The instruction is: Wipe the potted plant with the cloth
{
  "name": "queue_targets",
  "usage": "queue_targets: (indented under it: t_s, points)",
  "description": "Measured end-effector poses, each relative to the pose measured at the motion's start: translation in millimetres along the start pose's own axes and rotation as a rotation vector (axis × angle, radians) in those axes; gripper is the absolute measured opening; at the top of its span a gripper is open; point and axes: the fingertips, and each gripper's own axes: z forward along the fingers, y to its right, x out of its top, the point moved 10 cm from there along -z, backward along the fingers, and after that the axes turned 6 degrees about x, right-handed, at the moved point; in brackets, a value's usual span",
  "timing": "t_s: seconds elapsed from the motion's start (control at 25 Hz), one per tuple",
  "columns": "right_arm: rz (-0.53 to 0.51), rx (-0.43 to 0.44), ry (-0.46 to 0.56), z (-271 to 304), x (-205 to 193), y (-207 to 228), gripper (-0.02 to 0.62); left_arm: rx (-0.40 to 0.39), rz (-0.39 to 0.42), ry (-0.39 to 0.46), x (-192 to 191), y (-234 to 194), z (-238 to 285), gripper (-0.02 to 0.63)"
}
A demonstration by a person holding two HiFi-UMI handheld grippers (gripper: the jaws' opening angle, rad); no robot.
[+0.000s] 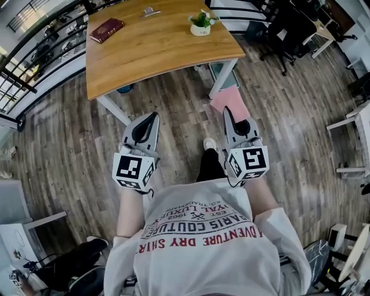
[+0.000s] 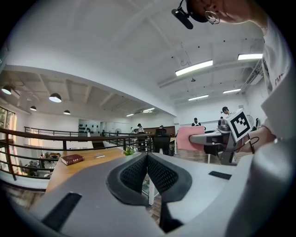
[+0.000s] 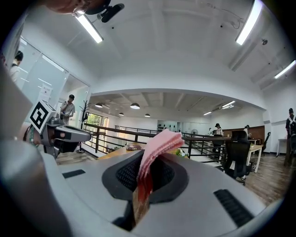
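A small potted plant in a white pot stands near the right end of the wooden table, far ahead of both grippers. My right gripper is shut on a folded pink cloth, which sticks out forward past the jaw tips. In the right gripper view the cloth is pinched between the pads of the right gripper, with the plant small behind it. My left gripper is held level beside it, shut and empty. In its own view the left gripper shows its pads pressed together, the plant beyond.
A dark red book lies at the table's left end and a small metal item at its far edge. A black railing runs on the left. Black office chairs and white desks stand on the right. People stand far back.
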Motion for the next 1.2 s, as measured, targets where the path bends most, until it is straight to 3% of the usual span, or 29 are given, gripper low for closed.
queue_targets:
  t_s: [0.2, 0.56, 0.88, 1.2]
  points:
    - [0.0, 0.053, -0.021, 59, -14, 68, 0.035, 0.033, -0.002, -0.034, -11, 6, 71, 0.015]
    - [-0.06, 0.178, -0.065, 173, -20, 214, 0.035, 0.137, -0.03, -0.043, 6, 2, 255, 0.015]
    - [-0.023, 0.215, -0.15, 238, -45, 313, 0.035, 0.146, -0.036, -0.126, 2, 8, 371, 0.015]
    - [-0.011, 0.194, -0.308, 312, -82, 370, 0.036, 0.101, -0.074, -0.204, -32, -26, 465, 0.015]
